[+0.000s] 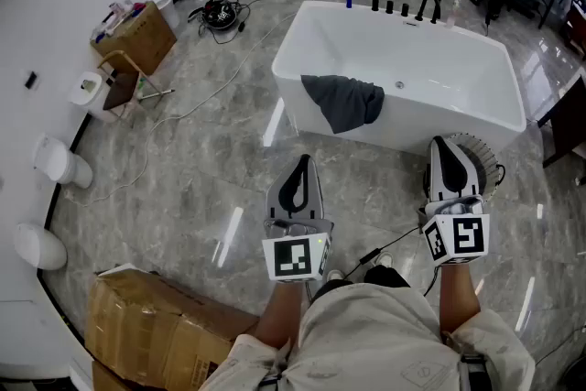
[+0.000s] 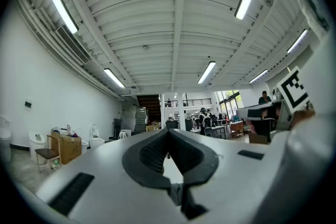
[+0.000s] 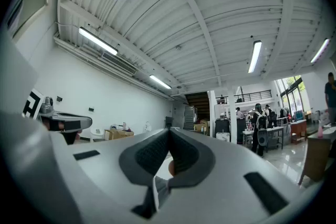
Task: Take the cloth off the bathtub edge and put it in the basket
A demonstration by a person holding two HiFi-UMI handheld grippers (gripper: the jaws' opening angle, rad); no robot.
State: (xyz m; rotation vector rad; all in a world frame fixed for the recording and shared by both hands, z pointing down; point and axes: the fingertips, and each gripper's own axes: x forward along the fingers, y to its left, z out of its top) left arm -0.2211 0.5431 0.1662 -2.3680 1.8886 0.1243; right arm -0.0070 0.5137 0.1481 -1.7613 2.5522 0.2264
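Note:
A dark grey cloth point(image 1: 344, 101) hangs over the near edge of the white bathtub point(image 1: 439, 50). Part of a round basket point(image 1: 488, 157) shows on the floor behind my right gripper. My left gripper point(image 1: 299, 171) is held near my body, well short of the tub, its jaws shut with nothing between them. My right gripper point(image 1: 446, 151) is held level with it, just before the tub's right front, also shut and empty. Both gripper views point up at the ceiling, with the left gripper point(image 2: 168, 136) and the right gripper point(image 3: 168, 136) closed at their tips.
A cardboard box point(image 1: 156, 316) lies on the floor at my lower left. Toilets point(image 1: 62, 162) stand along the left wall, and another box point(image 1: 137, 34) and a stool point(image 1: 124, 87) are farther back. Cables point(image 1: 220, 14) trail over the marble floor. Black taps point(image 1: 426, 6) line the tub's far rim.

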